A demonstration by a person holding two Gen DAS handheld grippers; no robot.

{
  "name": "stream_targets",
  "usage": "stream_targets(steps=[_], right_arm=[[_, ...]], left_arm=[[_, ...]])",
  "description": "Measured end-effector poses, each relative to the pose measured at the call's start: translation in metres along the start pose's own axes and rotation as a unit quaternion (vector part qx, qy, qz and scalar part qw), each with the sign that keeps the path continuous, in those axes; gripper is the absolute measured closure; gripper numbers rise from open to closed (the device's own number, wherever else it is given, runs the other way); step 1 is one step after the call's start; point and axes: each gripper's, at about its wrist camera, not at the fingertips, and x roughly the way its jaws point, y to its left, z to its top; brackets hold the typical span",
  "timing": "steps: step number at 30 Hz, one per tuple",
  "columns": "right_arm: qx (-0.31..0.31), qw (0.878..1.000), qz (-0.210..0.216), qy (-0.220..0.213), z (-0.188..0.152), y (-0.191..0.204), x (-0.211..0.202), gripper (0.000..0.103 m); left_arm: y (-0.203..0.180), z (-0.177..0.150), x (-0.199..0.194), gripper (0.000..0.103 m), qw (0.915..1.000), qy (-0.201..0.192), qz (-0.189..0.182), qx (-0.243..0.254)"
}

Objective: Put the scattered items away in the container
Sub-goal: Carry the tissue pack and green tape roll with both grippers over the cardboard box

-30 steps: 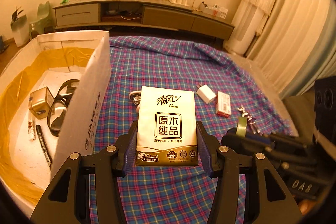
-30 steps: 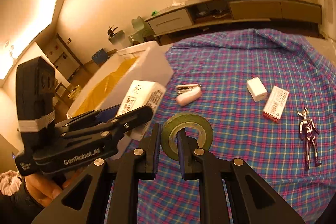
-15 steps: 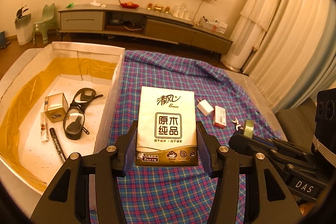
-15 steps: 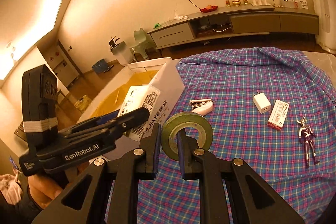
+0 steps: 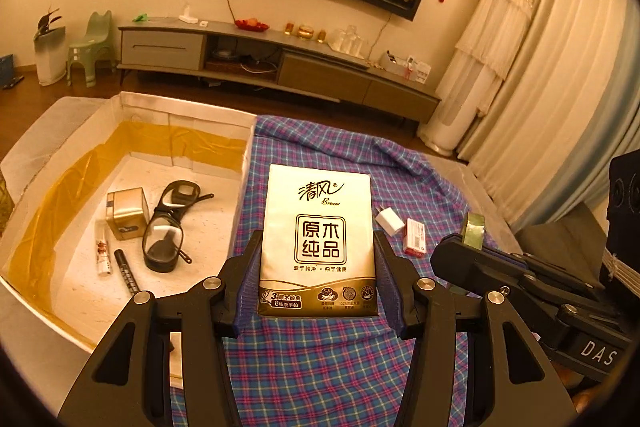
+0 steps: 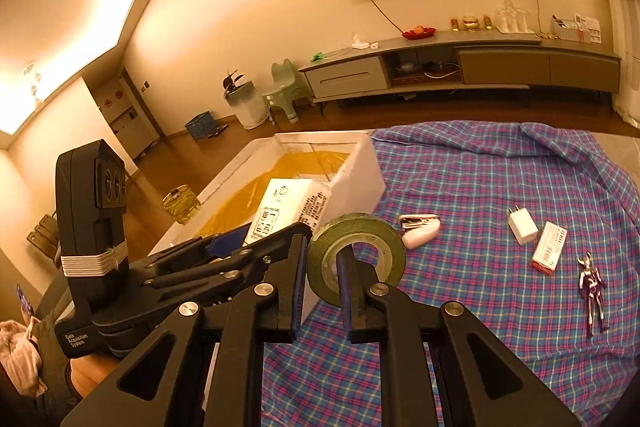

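Observation:
My left gripper (image 5: 318, 279) is shut on a gold-and-white tissue pack (image 5: 319, 235), held upright above the plaid cloth beside the white box (image 5: 248, 151). My right gripper (image 6: 320, 271) is shut on the rim of a green tape roll (image 6: 372, 231), lifted off the cloth to the right of the box (image 6: 360, 179). Inside the box lie goggles (image 5: 168, 227), a small gold tin (image 5: 126, 213), a marker (image 5: 126, 271) and a small tube (image 5: 102, 253). On the cloth remain a stapler (image 6: 420, 227), a white charger (image 6: 522, 225), a red-and-white small box (image 6: 550, 245) and a silver figurine (image 6: 592, 283).
The plaid cloth (image 6: 500, 179) covers the table to the right of the box. A low TV cabinet (image 5: 280, 67) runs along the far wall, with a small green chair (image 5: 86, 47) and curtains (image 5: 560, 67) at the sides. A person's hand (image 6: 80, 375) holds the left gripper.
Both grippers have risen with their loads and drifted toward the box. The view now looks down into the box from higher, showing more of its inside.

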Motion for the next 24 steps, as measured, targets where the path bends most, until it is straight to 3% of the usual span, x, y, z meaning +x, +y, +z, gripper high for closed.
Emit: stream_targets(steps=[24], right_arm=[[-0.058, 0.998, 0.000, 0.003, 0.024, 0.068, 0.022, 0.087]], left_arm=[[0.049, 0.011, -0.031, 0.049, 0.9982, -0.035, -0.010, -0.048]])
